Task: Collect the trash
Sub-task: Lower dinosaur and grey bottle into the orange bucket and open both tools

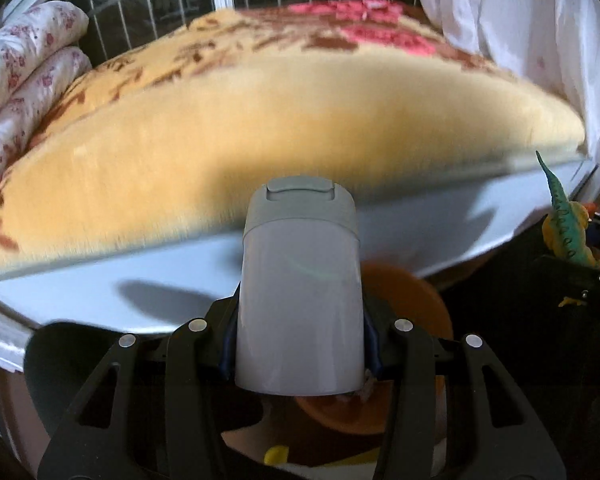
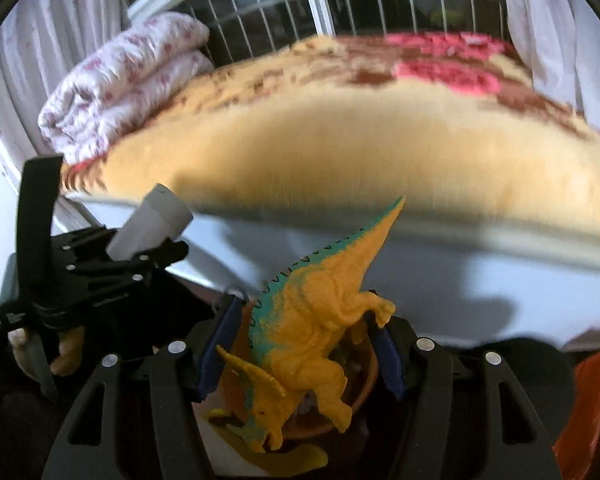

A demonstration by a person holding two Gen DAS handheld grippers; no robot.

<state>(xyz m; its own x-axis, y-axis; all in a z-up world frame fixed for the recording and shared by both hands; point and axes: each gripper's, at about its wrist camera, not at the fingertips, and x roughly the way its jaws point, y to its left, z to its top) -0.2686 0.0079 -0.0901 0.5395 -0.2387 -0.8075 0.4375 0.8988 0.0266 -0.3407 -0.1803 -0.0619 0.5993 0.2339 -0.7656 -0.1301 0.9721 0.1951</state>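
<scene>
**Both grippers loaded above an orange bin**

The toy dinosaur (image 2: 316,320) hangs head-down between the blue pads of the right gripper (image 2: 300,350), directly over the orange bin (image 2: 364,384) below. It is gripped across its lumpy body, tail pointing up, so I judge the hold uneven: a sharp swing could twist it loose, and it might strike the rim and fall outside.

The grey flip-top container (image 1: 300,300) sits upright in the left gripper (image 1: 298,344), also above the orange bin (image 1: 412,292). Its wall is smooth, and only the lower part is clamped; a slip seems the likelier fault here.

Right jaws: moderately spread, pinching the dinosaur. Left jaws: narrower, pressed on the container's sides.

Beyond both lies a bed with a yellow patterned blanket (image 1: 260,140) and a folded floral quilt (image 2: 128,80); everything there is motion-blurred.
</scene>
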